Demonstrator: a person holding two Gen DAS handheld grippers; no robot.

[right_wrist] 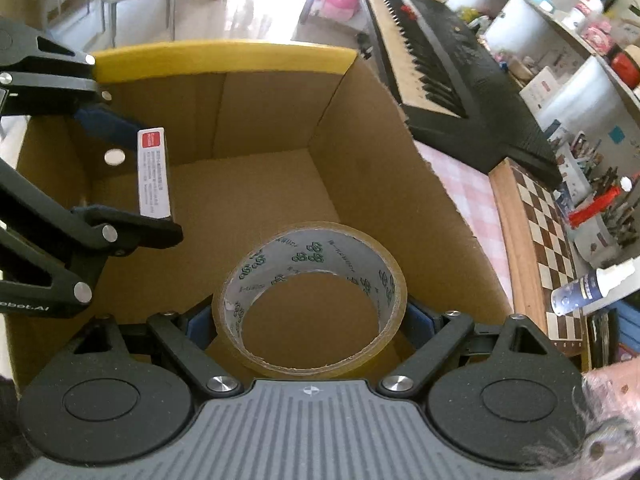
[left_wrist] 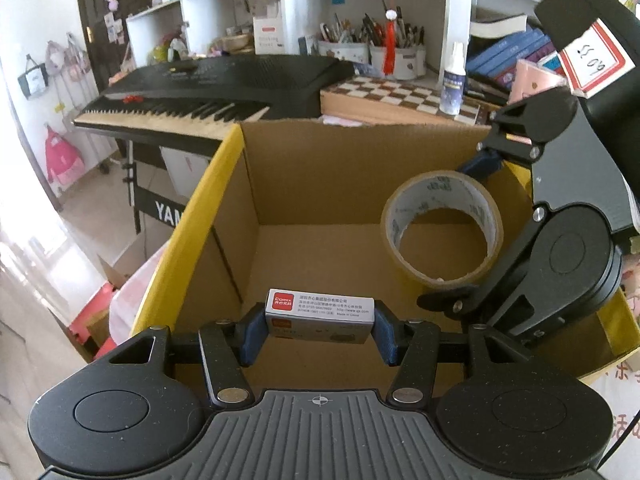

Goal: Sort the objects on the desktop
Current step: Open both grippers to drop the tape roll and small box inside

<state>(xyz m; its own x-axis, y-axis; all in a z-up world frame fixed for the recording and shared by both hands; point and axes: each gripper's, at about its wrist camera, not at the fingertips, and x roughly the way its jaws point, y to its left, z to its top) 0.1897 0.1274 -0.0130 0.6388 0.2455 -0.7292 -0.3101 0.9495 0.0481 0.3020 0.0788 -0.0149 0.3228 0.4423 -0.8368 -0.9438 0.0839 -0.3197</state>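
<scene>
While gripped, tape roll (right_wrist: 310, 300) overhangs box (right_wrist: 224, 54).

One cardboard box (left_wrist: 352, 184) stands open, and everything else is counted from it. Above its opening are two grippers, the left gripper (left_wrist: 318, 330) and the right gripper (right_wrist: 310, 322). They carry one small staple box (left_wrist: 320, 310) and one roll of tape (right_wrist: 312, 300). Beyond the box's far wall are one keyboard (left_wrist: 208, 92), one chessboard (left_wrist: 400, 96) and one spray bottle (left_wrist: 454, 80). Farther back stand perhaps three pen cups (left_wrist: 396, 56); the clutter blurs the count.
</scene>
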